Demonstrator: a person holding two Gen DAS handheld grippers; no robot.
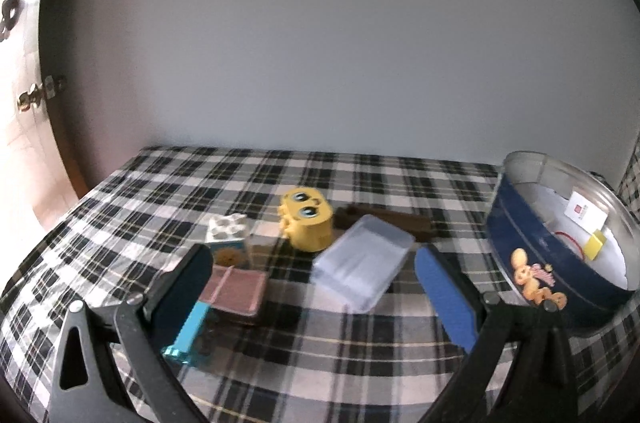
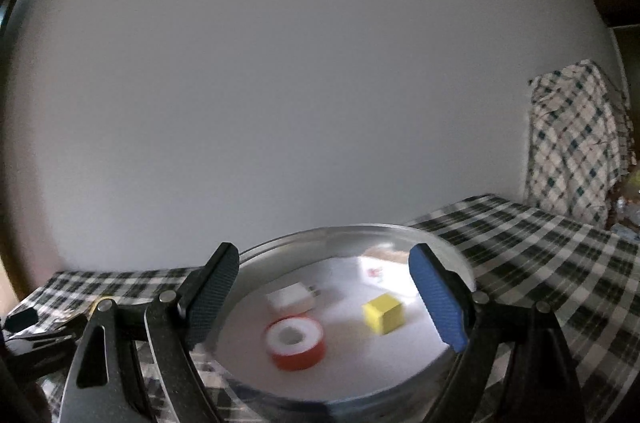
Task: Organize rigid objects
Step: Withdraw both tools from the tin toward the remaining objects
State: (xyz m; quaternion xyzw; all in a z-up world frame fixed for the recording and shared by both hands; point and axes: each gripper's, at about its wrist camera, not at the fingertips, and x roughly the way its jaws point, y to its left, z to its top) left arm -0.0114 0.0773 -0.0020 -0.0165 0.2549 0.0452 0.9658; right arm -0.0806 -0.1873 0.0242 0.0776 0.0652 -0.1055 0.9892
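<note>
My left gripper (image 1: 314, 287) is open and empty above the plaid table. Between and beyond its fingers lie a clear plastic box (image 1: 362, 263), a yellow owl-faced toy (image 1: 307, 223), a maroon card deck (image 1: 236, 289), a white studded brick (image 1: 226, 227) and a cyan bar (image 1: 188, 337). The round blue tin (image 1: 532, 255) stands at the right. My right gripper (image 2: 324, 297) is open and empty above that tin (image 2: 280, 247). Inside lie a red tape roll (image 2: 296, 343), a yellow cube (image 2: 383, 313) and a white charger (image 2: 292, 297).
A dark flat piece (image 1: 404, 221) lies behind the clear box. A white wall backs the table. A door with a knob (image 1: 30, 99) is at the far left. A plaid cloth (image 2: 576, 143) hangs at the right.
</note>
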